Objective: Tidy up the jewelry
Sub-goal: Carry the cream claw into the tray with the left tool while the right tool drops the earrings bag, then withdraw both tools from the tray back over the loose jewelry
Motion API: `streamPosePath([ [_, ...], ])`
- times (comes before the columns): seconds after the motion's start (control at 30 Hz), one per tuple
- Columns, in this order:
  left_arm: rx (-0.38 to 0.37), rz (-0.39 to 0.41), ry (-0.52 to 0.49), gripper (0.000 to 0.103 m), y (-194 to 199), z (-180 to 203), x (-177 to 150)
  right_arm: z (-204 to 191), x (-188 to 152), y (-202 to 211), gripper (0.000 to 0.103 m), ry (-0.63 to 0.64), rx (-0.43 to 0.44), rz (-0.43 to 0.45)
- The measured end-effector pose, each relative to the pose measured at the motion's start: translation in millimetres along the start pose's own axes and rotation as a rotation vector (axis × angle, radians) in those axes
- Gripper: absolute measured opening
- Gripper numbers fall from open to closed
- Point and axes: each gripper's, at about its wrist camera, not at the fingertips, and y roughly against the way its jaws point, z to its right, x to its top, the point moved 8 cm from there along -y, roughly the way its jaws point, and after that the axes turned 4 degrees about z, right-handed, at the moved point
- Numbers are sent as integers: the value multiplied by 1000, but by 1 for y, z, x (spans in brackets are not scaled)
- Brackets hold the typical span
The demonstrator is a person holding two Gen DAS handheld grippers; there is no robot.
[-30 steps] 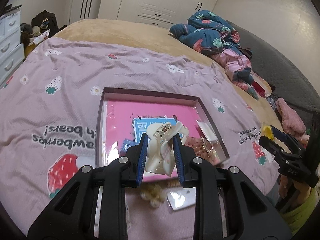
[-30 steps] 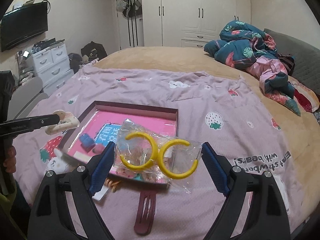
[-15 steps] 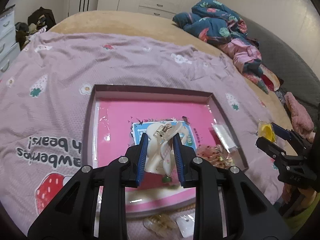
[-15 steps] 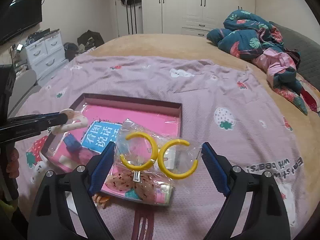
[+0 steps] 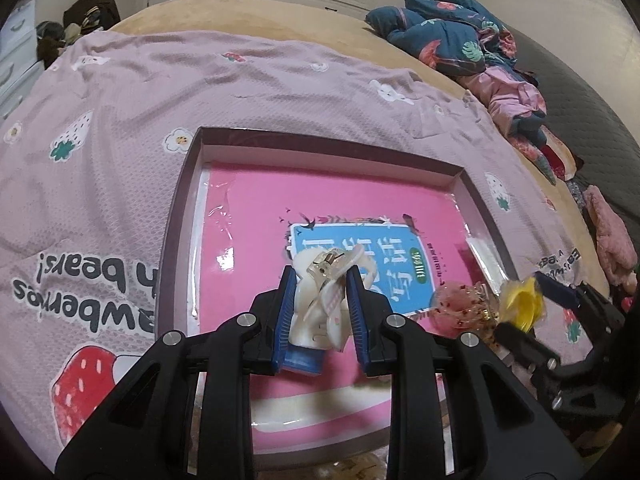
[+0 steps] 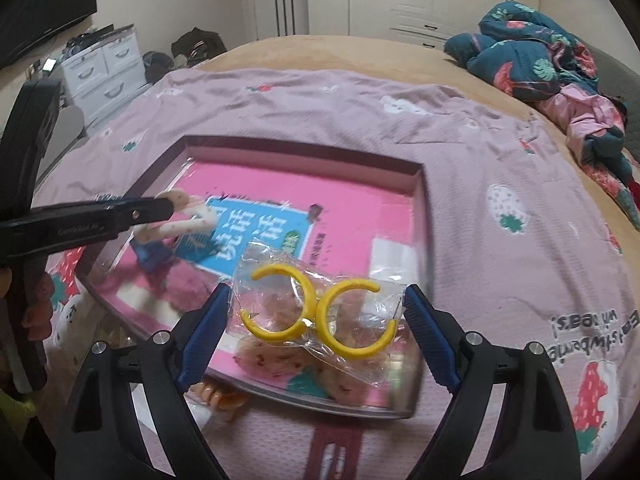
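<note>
My left gripper (image 5: 320,280) is shut on a cream hair claw clip (image 5: 318,300) and holds it just above the pink-lined tray (image 5: 180,216), over a small blue item (image 5: 304,356). The right wrist view shows the left gripper (image 6: 160,210) and that clip (image 6: 188,216) at the tray's left side. My right gripper (image 6: 320,300) stands wide, its pads pressing the edges of a clear bag (image 6: 352,360) with two yellow hoop earrings (image 6: 280,304), above the tray's near right corner. In the left wrist view the right gripper (image 5: 532,308) and the bag (image 5: 520,300) show at right.
The tray (image 6: 420,184) lies on a lilac strawberry quilt (image 5: 120,120) and holds a pink card with a blue label (image 5: 360,252) and a glittery pink bow (image 5: 460,308). A dark red hair clip (image 6: 340,448) and an orange claw clip (image 6: 218,396) lie before it. Clothes (image 5: 460,40) are piled at the back right.
Both grippers have come forward and down over the tray, which now looks bigger and nearer. The clip and the earring bag stay held as before.
</note>
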Motion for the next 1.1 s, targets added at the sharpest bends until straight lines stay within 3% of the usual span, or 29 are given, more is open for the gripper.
streamPosePath([
  [0.37,9,7,-3,18,7,-5,-3,-19,-11,-4,90,4,35,-27],
  [0.73,15,16,-6,18,19,-5,-5,-14,-7,20,95,-25,32,23],
  [1.1,8,47,6,39,47,-3,-3,3,3,72,96,-71,13,122],
])
